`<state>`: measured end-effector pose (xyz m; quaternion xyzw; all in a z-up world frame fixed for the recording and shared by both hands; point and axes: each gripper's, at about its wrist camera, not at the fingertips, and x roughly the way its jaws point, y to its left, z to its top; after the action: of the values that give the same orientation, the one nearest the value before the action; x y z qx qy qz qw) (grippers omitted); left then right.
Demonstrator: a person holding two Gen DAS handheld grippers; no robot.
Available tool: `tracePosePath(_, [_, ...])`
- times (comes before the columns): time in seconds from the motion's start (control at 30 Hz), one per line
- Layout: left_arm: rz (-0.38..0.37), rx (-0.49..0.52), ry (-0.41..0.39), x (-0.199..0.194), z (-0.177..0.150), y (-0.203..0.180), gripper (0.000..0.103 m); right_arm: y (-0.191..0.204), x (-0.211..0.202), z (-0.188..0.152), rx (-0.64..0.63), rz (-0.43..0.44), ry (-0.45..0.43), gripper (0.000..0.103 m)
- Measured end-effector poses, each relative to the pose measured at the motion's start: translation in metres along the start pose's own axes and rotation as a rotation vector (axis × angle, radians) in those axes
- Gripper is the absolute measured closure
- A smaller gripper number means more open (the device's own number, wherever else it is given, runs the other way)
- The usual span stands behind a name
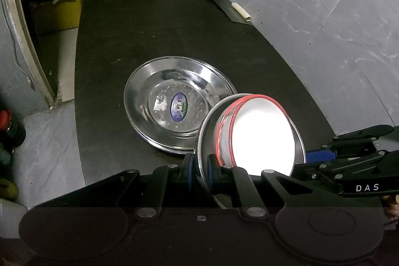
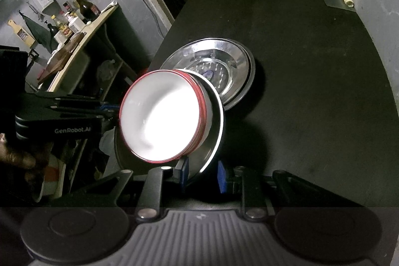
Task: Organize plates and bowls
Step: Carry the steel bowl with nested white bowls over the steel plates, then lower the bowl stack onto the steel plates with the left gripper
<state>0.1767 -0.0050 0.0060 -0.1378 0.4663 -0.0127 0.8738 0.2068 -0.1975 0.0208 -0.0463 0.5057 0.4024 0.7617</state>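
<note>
A steel plate (image 1: 207, 131) carries stacked white bowls with red rims (image 1: 261, 136) and is held tilted above the black table (image 1: 149, 29). My left gripper (image 1: 200, 170) is shut on the plate's near rim. In the right wrist view my right gripper (image 2: 203, 173) straddles the same plate's rim (image 2: 214, 138), its blue pads apart, with the bowls (image 2: 159, 116) to the left. A stack of steel plates (image 1: 172, 101) with a blue sticker lies on the table behind; it also shows in the right wrist view (image 2: 224, 71).
A dark flat board with a cream stick (image 1: 240, 11) lies at the table's far right corner. A yellow bin (image 1: 59, 11) stands left of the table. A shelf with bottles (image 2: 74, 14) stands at the left in the right wrist view.
</note>
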Motion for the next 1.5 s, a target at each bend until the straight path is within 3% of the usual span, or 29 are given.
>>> tracePosePath(0.77, [0.019, -0.034, -0.023, 0.011, 0.026, 0.018, 0.093, -0.001, 0.006, 0.034, -0.037, -0.003, -0.014, 0.076])
tracePosePath(1.5, [0.088, -0.134, 0.003, 0.042, 0.048, 0.053, 0.092, -0.006, 0.048, 0.090, -0.100, 0.026, 0.014, 0.076])
